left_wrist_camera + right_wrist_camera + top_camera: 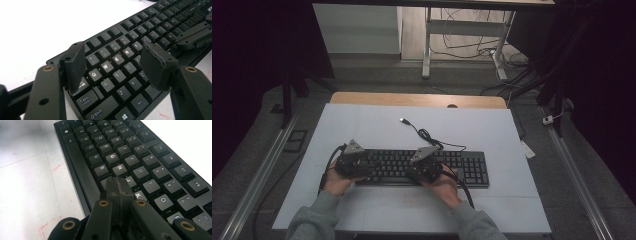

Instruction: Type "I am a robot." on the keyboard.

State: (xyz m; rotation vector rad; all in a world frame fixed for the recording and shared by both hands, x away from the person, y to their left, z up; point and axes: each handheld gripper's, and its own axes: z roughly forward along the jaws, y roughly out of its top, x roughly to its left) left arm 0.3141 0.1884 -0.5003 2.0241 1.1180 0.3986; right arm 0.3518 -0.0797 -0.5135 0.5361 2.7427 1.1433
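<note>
A black keyboard (pixel 462 167) lies across the middle of the white table mat. My left gripper (pixel 370 167) hovers over the keyboard's left end. In the left gripper view its jaws stand open (pixel 115 66) above the Q, W, A and S keys (pixel 108 67), with nothing between the pads (pixel 76 67). My right gripper (pixel 414 170) is over the middle of the keyboard. In the right gripper view it (pixel 120 185) is shut, with its joined tips down at the J and K keys (pixel 140 194). Whether the tips press a key I cannot tell.
The keyboard's cable (pixel 427 135) curls behind it and ends in a loose USB plug (pixel 403 120) on the mat (pixel 362 125). The right gripper's jaws (pixel 193 37) cross the upper right of the left gripper view. Desk legs and cables stand beyond the table's far edge.
</note>
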